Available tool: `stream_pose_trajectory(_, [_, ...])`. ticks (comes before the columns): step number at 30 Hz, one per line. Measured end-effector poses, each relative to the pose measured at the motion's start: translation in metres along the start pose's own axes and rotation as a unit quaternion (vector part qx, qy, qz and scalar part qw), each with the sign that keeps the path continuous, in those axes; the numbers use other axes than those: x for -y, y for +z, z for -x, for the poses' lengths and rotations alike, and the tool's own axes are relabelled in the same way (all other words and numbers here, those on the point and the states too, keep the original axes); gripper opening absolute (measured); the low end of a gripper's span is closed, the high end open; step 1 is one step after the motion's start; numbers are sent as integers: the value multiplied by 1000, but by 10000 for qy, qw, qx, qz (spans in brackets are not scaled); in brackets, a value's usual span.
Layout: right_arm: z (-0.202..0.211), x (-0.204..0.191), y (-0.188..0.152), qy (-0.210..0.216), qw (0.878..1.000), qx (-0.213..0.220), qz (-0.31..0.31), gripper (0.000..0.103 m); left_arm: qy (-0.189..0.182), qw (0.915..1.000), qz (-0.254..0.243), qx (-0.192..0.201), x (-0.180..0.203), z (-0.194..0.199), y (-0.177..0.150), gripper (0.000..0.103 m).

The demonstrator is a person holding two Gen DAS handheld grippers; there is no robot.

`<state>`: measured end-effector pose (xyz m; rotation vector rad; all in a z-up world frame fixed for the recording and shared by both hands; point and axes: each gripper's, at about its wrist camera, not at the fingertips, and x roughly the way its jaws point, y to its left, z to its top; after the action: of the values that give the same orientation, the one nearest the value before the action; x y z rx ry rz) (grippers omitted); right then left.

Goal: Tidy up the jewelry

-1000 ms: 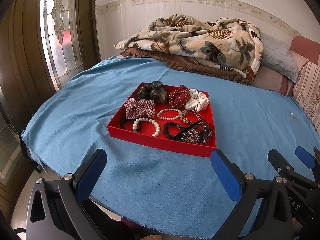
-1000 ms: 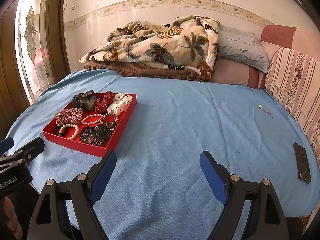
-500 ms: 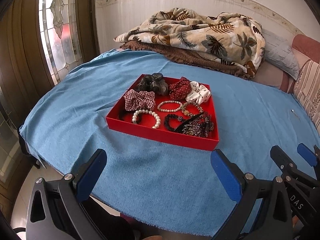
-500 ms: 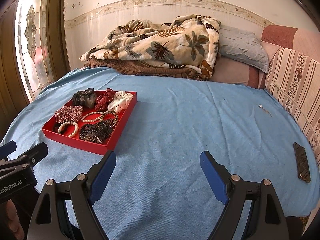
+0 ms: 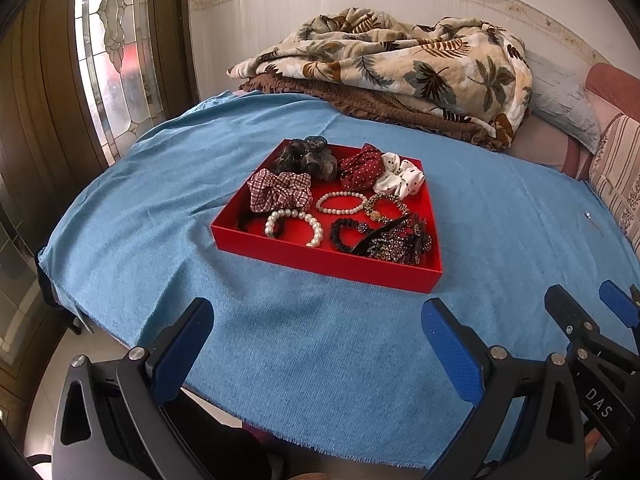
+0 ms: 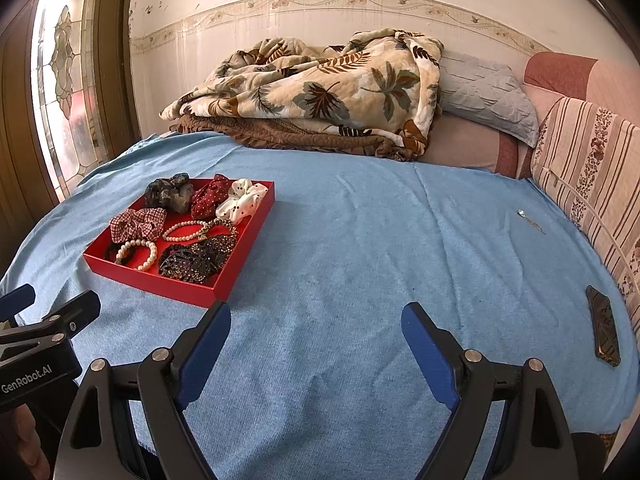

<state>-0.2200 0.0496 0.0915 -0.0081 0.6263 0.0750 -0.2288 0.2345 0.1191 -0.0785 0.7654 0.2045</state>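
Since a second ago the left tongs (image 5: 316, 340) have come nearer the red tray (image 5: 320, 258), which now sits larger and lower in the left wrist view; the right tongs (image 6: 316, 344) have barely shifted over the blue bedspread (image 6: 360, 240). Both pairs of tongs are spread wide and hold nothing, hovering above the near edge of the bed.

The tray lies flat on the bedspread toward the bed's left side, straight ahead of the left tongs and off to the left of the right tongs. Along its far edge sit three scrunchies: a dark grey scrunchie (image 5: 306, 158) at the far left corner, a red dotted scrunchie (image 5: 360, 170) in the middle, and a white dotted scrunchie (image 5: 400, 178) at the far right corner. A red checked scrunchie (image 5: 280, 192) lies against the left edge. Nearer the front are a large pearl bracelet (image 5: 296, 226), a small pearl bracelet (image 5: 340, 202), a gold-toned bracelet (image 5: 386, 206) and a black beaded band (image 5: 346, 234), with a dark sparkly hair clip (image 5: 394, 242) filling the near right corner.

Nothing stands between the left tongs and the tray's near wall. At the head of the bed a leaf-print quilt (image 6: 320, 92) is heaped on a brown blanket (image 6: 280, 134), beside a grey pillow (image 6: 484, 92). Toward the bed's right edge lie a small silver pin (image 6: 528, 218) and a dark phone (image 6: 604, 330), well apart from the tray.
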Motion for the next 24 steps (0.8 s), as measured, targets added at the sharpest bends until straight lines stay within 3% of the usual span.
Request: stream_pose_trajectory(24, [-1,0,-6,3,10000,-26,40,91,1,9999,-34,-145,1,-8,-6,103])
